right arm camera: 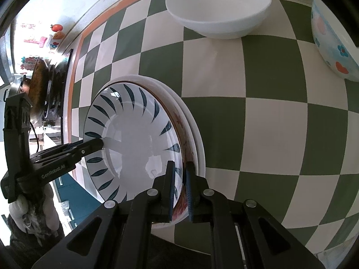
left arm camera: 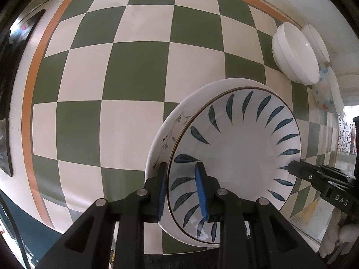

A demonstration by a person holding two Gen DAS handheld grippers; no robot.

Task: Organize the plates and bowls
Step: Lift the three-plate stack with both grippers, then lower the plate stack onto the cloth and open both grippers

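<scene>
A blue-leaf plate (left arm camera: 242, 148) lies on top of a stack of plates, over a white plate with a branch pattern (left arm camera: 170, 132). My left gripper (left arm camera: 181, 190) is shut on the near rim of the blue-leaf plate, one finger inside and one outside. My right gripper (right arm camera: 180, 188) is shut on the opposite rim of the same plate (right arm camera: 134, 134). Each gripper shows in the other's view, the right one (left arm camera: 314, 174) and the left one (right arm camera: 67, 154). A white bowl (right arm camera: 218, 6) and a flowered bowl (right arm camera: 332, 44) stand further back.
The green and cream checkered tablecloth (left arm camera: 134, 78) with an orange border covers the table. White bowls (left arm camera: 294, 53) stand at the right in the left wrist view. A pan and stove (right arm camera: 42, 85) sit past the table's left edge.
</scene>
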